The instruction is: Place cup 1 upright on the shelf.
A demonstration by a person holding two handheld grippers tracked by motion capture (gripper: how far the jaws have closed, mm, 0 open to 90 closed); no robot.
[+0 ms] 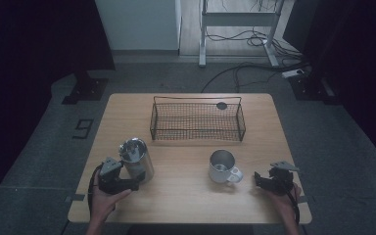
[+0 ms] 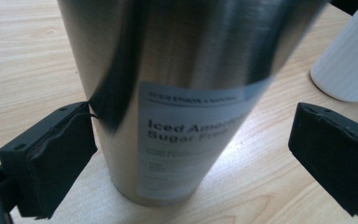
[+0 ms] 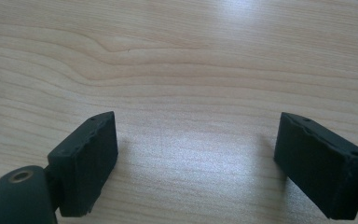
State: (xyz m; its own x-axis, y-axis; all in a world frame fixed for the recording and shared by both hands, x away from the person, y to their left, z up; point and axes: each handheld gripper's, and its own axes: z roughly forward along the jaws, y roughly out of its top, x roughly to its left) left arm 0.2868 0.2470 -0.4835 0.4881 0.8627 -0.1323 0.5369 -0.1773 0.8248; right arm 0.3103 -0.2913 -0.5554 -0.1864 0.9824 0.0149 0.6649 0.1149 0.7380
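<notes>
A tall steel tumbler [image 1: 137, 159] with a printed white label stands upright at the table's front left. My left gripper [image 1: 129, 184] sits just in front of it on the near side. In the left gripper view the tumbler [image 2: 182, 93] stands between the jaws of the left gripper [image 2: 191, 154]; the left pad is at its wall, the right pad stands well off, so the gripper is open. A white mug [image 1: 223, 166], its handle toward the right, stands at centre right. My right gripper [image 1: 262, 180] rests right of the mug, open over bare wood [image 3: 196, 158].
A black wire basket [image 1: 240, 125] stands at the back middle of the wooden table [image 1: 186, 196], with a small dark disc [image 1: 222, 105] at its far right corner. The white mug [image 2: 349, 60] stands off to the tumbler's right. Dark floor and cables lie beyond the table.
</notes>
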